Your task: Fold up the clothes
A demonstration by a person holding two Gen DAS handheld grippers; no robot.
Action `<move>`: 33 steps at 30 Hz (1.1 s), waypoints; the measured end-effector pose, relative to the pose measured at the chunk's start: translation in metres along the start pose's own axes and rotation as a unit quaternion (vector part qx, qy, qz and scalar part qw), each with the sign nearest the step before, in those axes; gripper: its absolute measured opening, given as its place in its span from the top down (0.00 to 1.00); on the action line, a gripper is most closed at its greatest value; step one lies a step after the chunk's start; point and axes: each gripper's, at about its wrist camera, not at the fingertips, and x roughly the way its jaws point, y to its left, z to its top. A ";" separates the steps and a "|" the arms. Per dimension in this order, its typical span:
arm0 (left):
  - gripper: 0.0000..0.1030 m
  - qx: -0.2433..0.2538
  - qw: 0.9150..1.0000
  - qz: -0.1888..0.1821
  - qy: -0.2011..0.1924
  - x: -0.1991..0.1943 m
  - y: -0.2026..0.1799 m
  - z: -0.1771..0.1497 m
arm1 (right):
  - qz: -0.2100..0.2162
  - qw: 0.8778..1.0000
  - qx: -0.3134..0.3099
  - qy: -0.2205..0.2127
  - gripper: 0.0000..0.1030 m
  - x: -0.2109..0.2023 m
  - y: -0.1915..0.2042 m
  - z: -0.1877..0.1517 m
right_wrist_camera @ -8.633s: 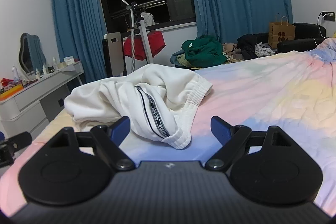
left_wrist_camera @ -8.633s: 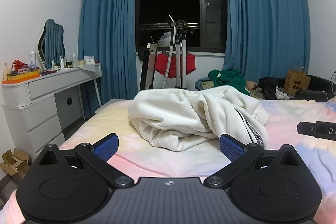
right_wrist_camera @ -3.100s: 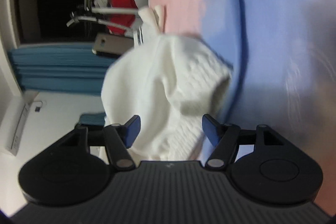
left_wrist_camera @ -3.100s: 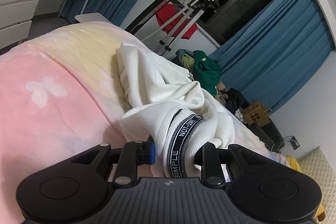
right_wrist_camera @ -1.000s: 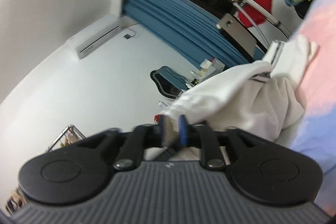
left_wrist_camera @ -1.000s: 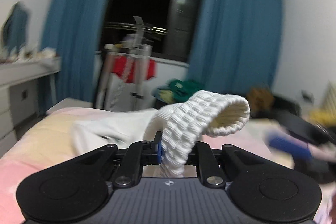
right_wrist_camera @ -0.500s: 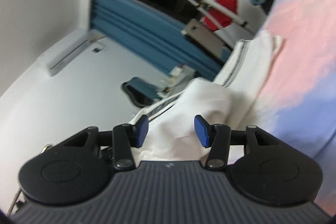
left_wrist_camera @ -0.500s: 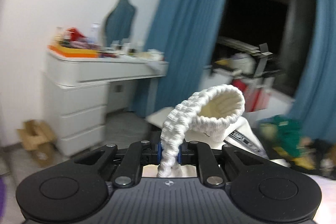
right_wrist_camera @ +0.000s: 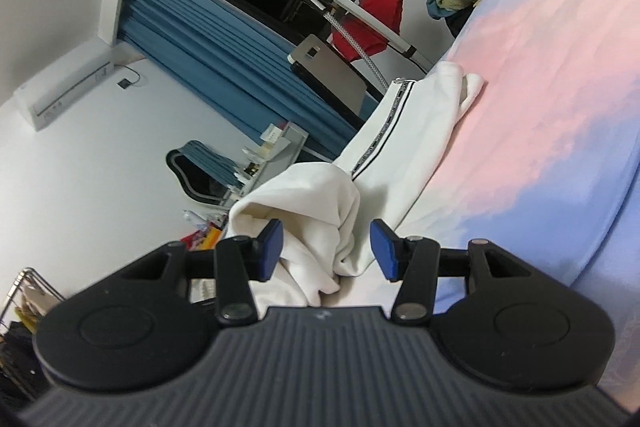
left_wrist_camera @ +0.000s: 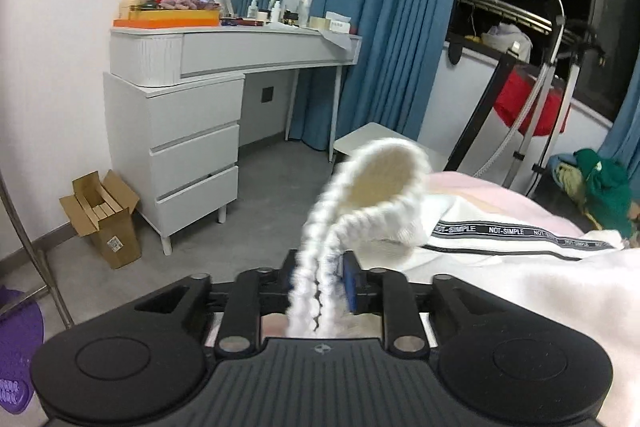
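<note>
1. My left tongs are pinching the ribbed cuff of the white pants. The cuff loops up above the pads, its opening facing me.
2. The rest of the pants trails off to the right across the bed, with the black "NOT-SIMPLE" stripe running along the leg.
3. My right tongs are spread, not gripping anything. A bunched fold of the pants sits between the blue pads; can't tell if it touches them.
4. From the right view, the leg with the stripe stretches away along the bed's edge, on the pink-and-blue sheet.
5. Background: white dresser, blue curtains, cardboard box on the floor.
</note>
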 end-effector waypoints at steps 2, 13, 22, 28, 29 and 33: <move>0.48 0.008 1.000 0.001 -0.007 -0.021 0.009 0.000 | -0.003 1.000 -0.004 0.001 0.50 0.000 0.002 -0.001; 0.22 0.067 0.994 -0.078 -0.045 -0.167 -0.015 -0.022 | -0.024 0.998 -0.050 -0.004 0.50 -0.009 0.017 -0.006; 0.21 0.095 0.974 -0.201 -0.043 -0.254 -0.111 -0.073 | -0.063 0.992 -0.110 -0.023 0.50 -0.018 0.030 -0.012; 0.21 0.123 0.963 -0.236 -0.036 -0.276 -0.165 -0.121 | -0.079 0.991 -0.101 -0.027 0.50 -0.016 0.021 -0.010; 0.21 0.126 0.962 -0.239 -0.033 -0.276 -0.172 -0.129 | -0.083 0.991 -0.098 -0.028 0.50 -0.017 0.019 -0.010; 0.21 0.132 0.961 -0.241 -0.025 -0.269 -0.184 -0.157 | -0.094 0.991 -0.089 -0.030 0.50 -0.015 0.010 -0.010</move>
